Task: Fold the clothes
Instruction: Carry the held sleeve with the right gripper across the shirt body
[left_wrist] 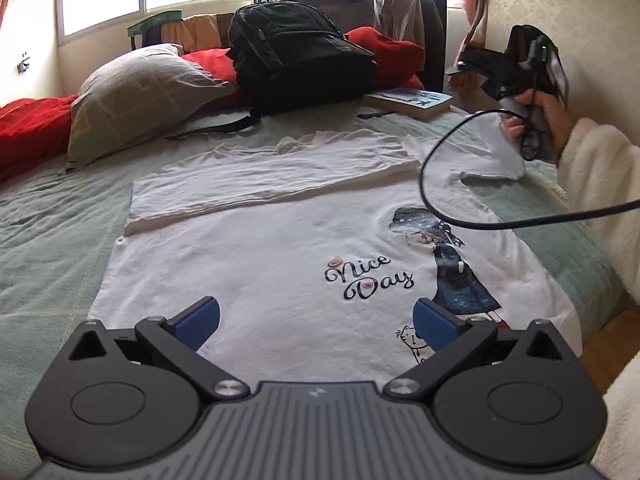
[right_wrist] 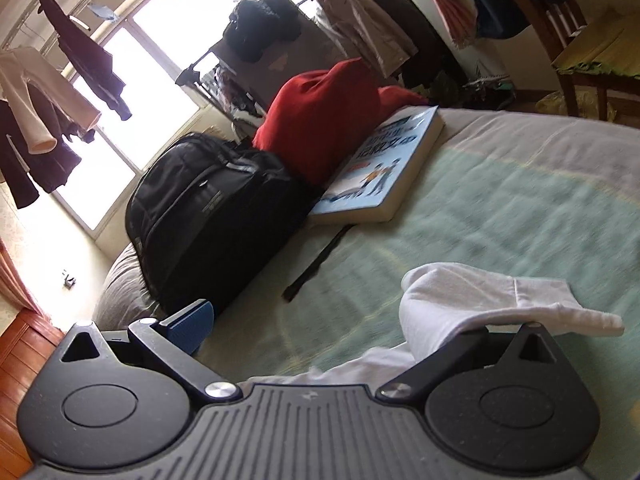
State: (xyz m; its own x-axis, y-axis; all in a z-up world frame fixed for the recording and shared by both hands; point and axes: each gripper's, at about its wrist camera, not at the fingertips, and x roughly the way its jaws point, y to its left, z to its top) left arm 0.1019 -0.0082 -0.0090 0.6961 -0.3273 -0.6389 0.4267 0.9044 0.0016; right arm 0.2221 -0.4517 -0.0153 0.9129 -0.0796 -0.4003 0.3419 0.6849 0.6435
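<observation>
A white T-shirt [left_wrist: 280, 248] with a "Nice Day" print lies flat on the green bedspread [left_wrist: 52, 240]. Its far side is folded over onto the body. My left gripper [left_wrist: 316, 320] is open and empty, low over the shirt's near hem. My right gripper [left_wrist: 516, 80] is held up at the far right, by the shirt's sleeve [left_wrist: 504, 152]. In the right wrist view the right gripper [right_wrist: 324, 320] stands open, and the white sleeve [right_wrist: 480, 304] drapes over its right finger, which is hidden.
A black backpack [left_wrist: 300, 56], a grey pillow [left_wrist: 136, 96], red bedding [left_wrist: 32, 124] and a book [left_wrist: 408, 102] lie along the bed's far side. A black cable [left_wrist: 436, 200] hangs over the shirt. Clothes racks stand by the window. Wooden floor [left_wrist: 616, 344] shows at right.
</observation>
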